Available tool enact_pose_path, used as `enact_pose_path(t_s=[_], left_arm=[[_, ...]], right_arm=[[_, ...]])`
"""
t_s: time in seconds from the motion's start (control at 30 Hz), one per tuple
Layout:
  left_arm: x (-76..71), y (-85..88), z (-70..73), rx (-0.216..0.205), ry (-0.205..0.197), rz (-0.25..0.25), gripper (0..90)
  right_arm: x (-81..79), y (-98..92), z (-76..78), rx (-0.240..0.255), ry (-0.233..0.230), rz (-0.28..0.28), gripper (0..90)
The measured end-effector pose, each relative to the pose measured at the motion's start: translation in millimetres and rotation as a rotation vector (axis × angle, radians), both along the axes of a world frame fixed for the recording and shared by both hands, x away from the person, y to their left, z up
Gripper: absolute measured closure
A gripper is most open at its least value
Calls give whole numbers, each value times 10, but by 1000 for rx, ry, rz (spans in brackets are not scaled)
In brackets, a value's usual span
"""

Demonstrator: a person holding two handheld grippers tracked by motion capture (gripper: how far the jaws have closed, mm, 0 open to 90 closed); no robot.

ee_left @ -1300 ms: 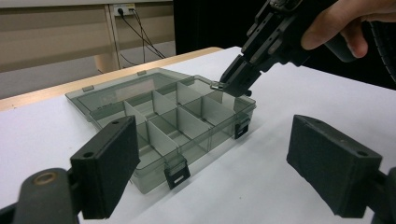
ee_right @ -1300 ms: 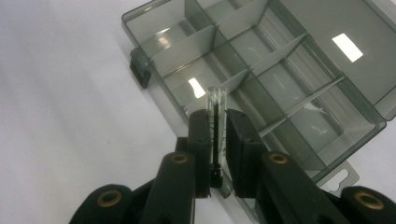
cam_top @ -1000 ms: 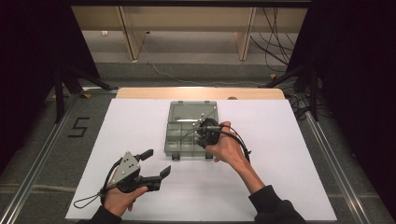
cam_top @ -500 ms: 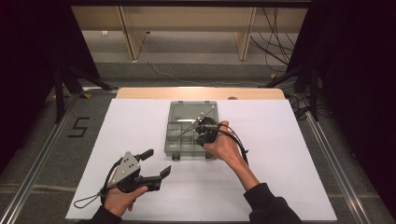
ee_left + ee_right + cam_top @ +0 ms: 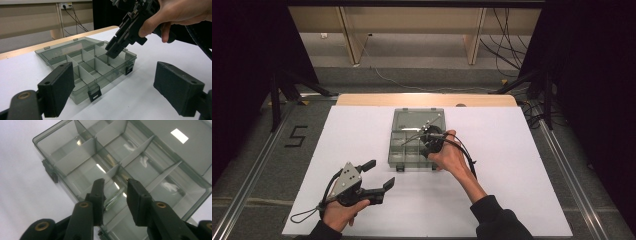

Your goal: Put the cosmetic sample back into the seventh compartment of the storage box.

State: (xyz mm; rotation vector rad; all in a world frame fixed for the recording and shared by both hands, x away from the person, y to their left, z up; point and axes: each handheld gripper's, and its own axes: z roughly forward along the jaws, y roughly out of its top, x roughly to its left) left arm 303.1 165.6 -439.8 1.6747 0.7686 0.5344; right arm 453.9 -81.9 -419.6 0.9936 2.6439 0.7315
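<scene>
Glossy smoky translucent plastic organiser box (image 5: 416, 140), matt white tabletop (image 5: 512, 165), matt black gripper (image 5: 117, 82), pale wooden table edge (image 5: 377, 99)

Compartment box (image 5: 412, 145) near-right corner hidden behind right hand (image 5: 447, 157); right claw (image 5: 115, 195) grip unclear.

Smoky grey organiser box (image 5: 414, 138), white table (image 5: 522, 165)

White table (image 5: 522, 150), grey floor (image 5: 422, 55), black curtains (image 5: 242, 75), wooden furniture legs (image 5: 348, 35)
</scene>
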Motion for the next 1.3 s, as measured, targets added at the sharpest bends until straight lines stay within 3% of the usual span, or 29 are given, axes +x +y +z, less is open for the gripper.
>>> enact_pose_path(t_s=[0.07,0.2,0.4,0.47,0.57,0.67,0.87,1.0,1.17,1.3], left_arm=[[8,2,3,5,-12,-3,159],[1,-1,2,0,-4,-1,159],[2,-5,2,1,-7,-1,159],[6,-7,-1,3,-10,-6,159],[3,-5,3,4,-11,-5,159],[-2,-4,5,-4,-10,-5,158],[1,-4,5,-2,-14,-7,158],[-1,-6,5,-2,-12,-8,158],[-5,-3,11,-7,-11,-8,158],[-4,-7,9,-7,-15,-13,157]], right_arm=[[-8,-13,20,8,-27,12,564],[-64,-50,83,24,-69,43,496],[-208,-149,144,122,-103,85,401],[-254,-182,163,145,-156,102,395],[-306,-236,221,179,-156,112,384],[-341,-267,248,197,-203,108,379],[-416,-318,304,247,-232,118,354],[-458,-374,342,266,-247,141,340],[-498,-458,383,269,-316,145,330],[-521,-505,398,286,-321,135,325]])
